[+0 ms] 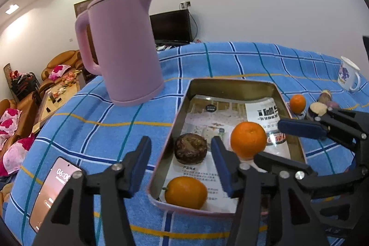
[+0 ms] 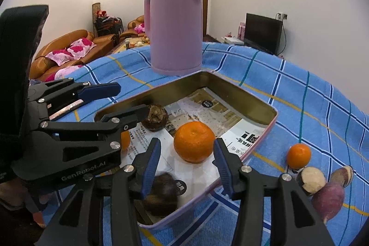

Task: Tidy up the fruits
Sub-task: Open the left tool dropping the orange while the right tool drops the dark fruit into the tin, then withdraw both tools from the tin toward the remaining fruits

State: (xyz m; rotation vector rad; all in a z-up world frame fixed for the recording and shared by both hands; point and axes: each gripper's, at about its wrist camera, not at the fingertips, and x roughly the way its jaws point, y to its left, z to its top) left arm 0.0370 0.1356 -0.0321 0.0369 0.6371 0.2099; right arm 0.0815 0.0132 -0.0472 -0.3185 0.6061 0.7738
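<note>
Orange mandarin [image 2: 194, 141] sits in the tin tray [image 2: 244, 97], both grippers [image 2: 186, 161] [image 1: 182, 160] parted, empty; fetch the small orange [image 2: 299, 155] at three o'clock.

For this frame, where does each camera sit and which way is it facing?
Left wrist: on the left tongs, aimed down at the tin tray; the right tongs enter from the right.
Right wrist: on the right tongs, facing the large orange in the tray; the left tongs and a dark sleeve show at left.
Shared: tray, large orange, pink kettle, small orange on the blue cloth.
</note>
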